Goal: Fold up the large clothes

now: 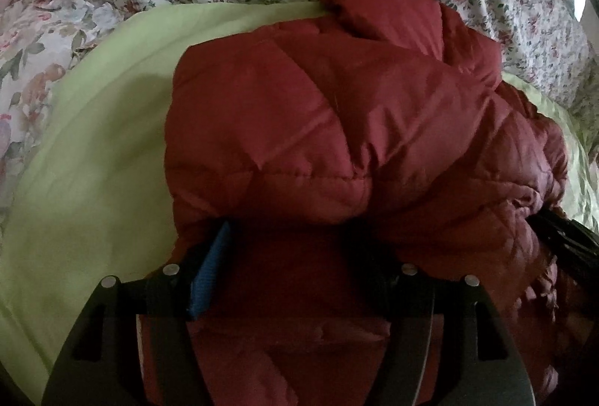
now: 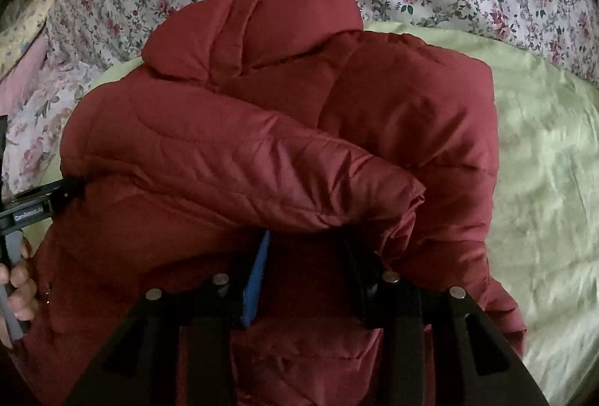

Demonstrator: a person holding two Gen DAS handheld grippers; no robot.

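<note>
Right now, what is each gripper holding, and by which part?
Both grip the red puffer jacket at its near edge: left gripper, right gripper. Fingertips are buried in fabric.
</note>
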